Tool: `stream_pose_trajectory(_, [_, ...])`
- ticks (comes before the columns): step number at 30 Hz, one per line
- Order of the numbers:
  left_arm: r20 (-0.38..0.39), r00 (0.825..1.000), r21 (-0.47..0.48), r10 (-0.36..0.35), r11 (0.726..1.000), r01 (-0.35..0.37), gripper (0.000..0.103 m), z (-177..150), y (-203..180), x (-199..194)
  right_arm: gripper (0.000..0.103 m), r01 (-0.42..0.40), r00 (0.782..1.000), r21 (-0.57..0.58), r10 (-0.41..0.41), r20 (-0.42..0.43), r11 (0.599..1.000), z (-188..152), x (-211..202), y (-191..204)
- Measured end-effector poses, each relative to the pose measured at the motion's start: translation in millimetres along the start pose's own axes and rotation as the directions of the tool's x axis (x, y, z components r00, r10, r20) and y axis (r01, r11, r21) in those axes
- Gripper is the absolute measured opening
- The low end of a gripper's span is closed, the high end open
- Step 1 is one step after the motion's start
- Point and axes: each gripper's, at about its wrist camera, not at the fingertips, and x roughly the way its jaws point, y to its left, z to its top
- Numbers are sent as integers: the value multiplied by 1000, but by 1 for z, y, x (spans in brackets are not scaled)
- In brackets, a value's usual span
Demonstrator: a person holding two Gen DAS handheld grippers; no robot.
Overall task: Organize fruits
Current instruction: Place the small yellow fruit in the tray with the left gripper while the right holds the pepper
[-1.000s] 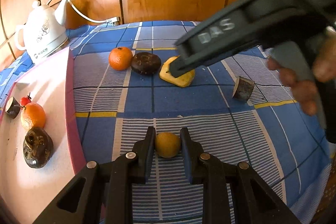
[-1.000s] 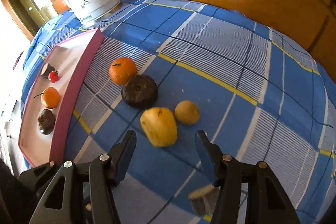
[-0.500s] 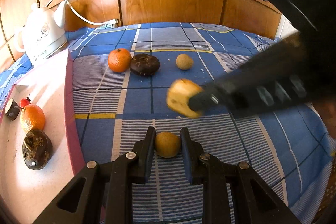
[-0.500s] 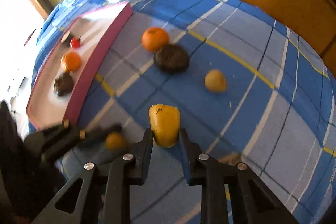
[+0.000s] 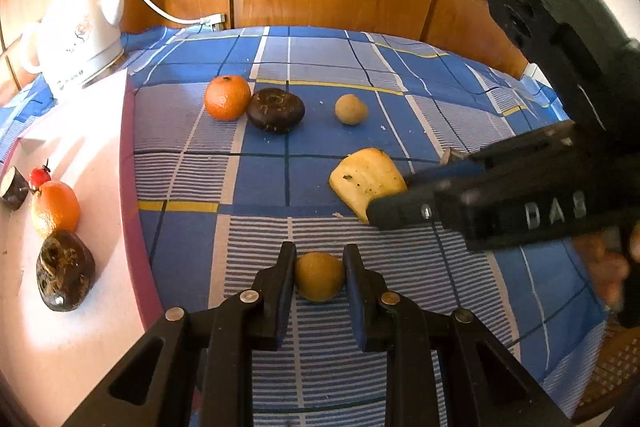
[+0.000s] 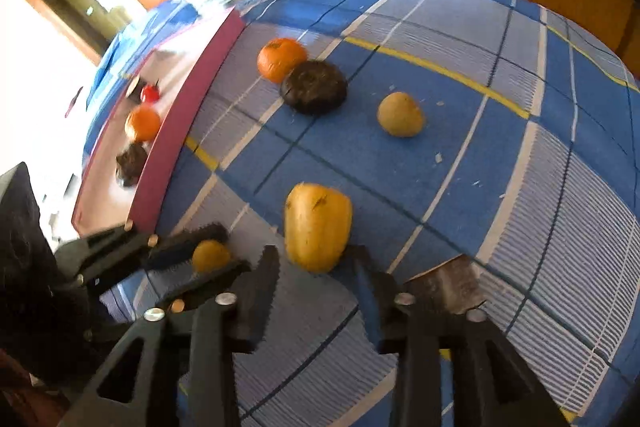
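My left gripper (image 5: 320, 249) is shut on a small round yellow-brown fruit (image 5: 319, 277) low over the blue checked cloth; both also show in the right wrist view as the left gripper (image 6: 200, 259) and its fruit (image 6: 210, 255). A larger yellow fruit (image 6: 318, 223) lies on the cloth between the tips of my right gripper (image 6: 315, 253), whose jaws are opening with a gap showing at the left pad. The left wrist view shows the right gripper (image 5: 390, 197) coming in from the right onto that yellow fruit (image 5: 366, 179).
An orange (image 5: 227, 97), a dark brown fruit (image 5: 275, 110) and a small tan fruit (image 5: 351, 109) lie farther back. The pink-rimmed tray (image 5: 128, 163) on the left holds several fruits. A white kettle (image 5: 76, 39) stands behind it. A cut brown piece (image 6: 452, 283) lies by the right finger.
My right gripper closed on the yellow fruit, carried it nearer, toward the left gripper, and its jaws have now parted. The left gripper and its fruit stayed put.
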Motion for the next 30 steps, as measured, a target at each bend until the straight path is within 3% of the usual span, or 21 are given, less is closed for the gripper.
stream_pose_trajectory(4, [-5, 1000, -5, -9, 1000, 9, 24, -1, -1, -1, 47, -23, 999, 30, 22, 26, 999, 5, -3, -3])
stream_pose_trajectory(8, [-12, 1000, -11, -9, 1000, 9, 24, -1, -1, -1, 46, 35, 999, -18, -34, 17, 999, 2, 6, 8])
stream_pose_trajectory(11, [-12, 1000, -14, -10, 1000, 10, 24, -1, -2, -1, 30, 75, 997, -60, -73, 28, 995, 0, 9, 18])
stream_pose_trajectory(22, [-24, 994, -57, -104, 993, 102, 24, -3, 2, -8, 30, 59, 998, -58, -58, 17, 997, 1, 10, 16])
stream_pose_trajectory(30, [5, 993, -36, -116, 993, 116, 24, -7, 0, -29, 30, 79, 997, -89, -79, 13, 993, 3, 13, 22])
